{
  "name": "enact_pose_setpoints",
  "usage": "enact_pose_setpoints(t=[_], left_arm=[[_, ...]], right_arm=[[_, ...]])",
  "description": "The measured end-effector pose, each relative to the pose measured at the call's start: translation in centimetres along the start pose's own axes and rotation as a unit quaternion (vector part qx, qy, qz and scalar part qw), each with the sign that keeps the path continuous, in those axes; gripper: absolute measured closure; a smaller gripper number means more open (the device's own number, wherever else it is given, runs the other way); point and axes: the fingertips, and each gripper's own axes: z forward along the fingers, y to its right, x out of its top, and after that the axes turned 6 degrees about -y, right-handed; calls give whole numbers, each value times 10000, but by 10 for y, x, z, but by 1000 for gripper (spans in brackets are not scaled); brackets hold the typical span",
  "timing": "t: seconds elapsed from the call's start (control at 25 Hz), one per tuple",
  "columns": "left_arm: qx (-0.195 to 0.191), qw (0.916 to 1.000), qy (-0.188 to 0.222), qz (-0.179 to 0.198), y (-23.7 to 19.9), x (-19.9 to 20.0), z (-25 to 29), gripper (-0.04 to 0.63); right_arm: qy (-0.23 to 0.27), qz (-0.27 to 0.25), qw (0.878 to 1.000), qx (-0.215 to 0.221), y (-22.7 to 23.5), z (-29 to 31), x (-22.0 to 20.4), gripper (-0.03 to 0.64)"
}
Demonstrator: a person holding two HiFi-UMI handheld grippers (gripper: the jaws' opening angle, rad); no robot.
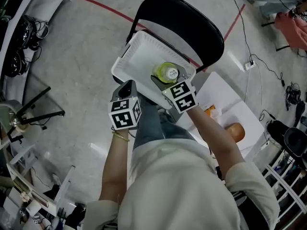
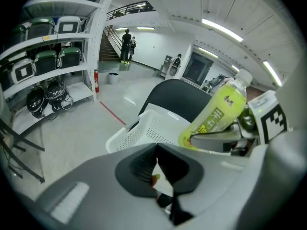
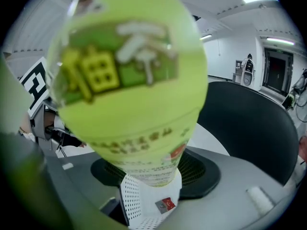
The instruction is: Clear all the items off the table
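Since the black folding chair [image 1: 192,28] is only there as a stand, the place to check for progress is the white table [image 1: 225,99] off to the person's right. I'd say the job is partway at best. There's still a brown rounded thing [image 1: 235,131] on the table and a small orange item [image 1: 209,111] near it, and I can't tell what either one is. Next down in size is the white perforated plastic basket [image 1: 139,61] on the chair seat, which looks like the drop-off bin. The parts of its floor I can see are bare, though the bit under the bottle and tongs is hidden, so maybe nothing's landed in it yet. The tall yellow-green plastic drink bottle [image 1: 166,72] hangs over the basket, tipped a bit with its white cap up. It's off the table but not set down, so to my eye this is the drop-off step for that one item. The right gripper [image 1: 168,83] has the bottle pinched low on the body, with a dark pad on each side. The left gripper [image 1: 127,87] is just beside the basket's near rim with its tongs pressed together and nothing in them that I can make out. By my guess what's left is letting the bottle go and going back for the two table bits.
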Motion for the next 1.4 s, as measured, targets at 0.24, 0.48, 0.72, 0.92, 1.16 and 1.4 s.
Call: enact_pose_setpoints(t=[0.24, 0.48, 0.72, 0.92, 1.16, 1.4], left_arm=[[-46, 9998, -132, -117, -20, 1, 26, 585], [-81, 9992, -302, -258, -41, -4, 51, 586], [-193, 9988, -399, -224, -48, -3, 68, 586], [-276, 9977, -570, -250, -51, -7, 84, 586], [-277, 9960, -754, -386, -56, -11, 98, 586], [-253, 9950, -868, -424, -61, -12, 109, 586]], right_arm=[[-92, 13, 10000, -7, 7, 44, -2, 316], [-214, 20, 9998, -4, 11, 87, -8, 316], [-298, 37, 9995, 3, 17, 127, -16, 316], [-406, 10, 9992, -2, 24, 161, -27, 316], [-475, -16, 9989, -56, 36, 196, -34, 316], [-528, 31, 9985, -122, 48, 228, -41, 316]])
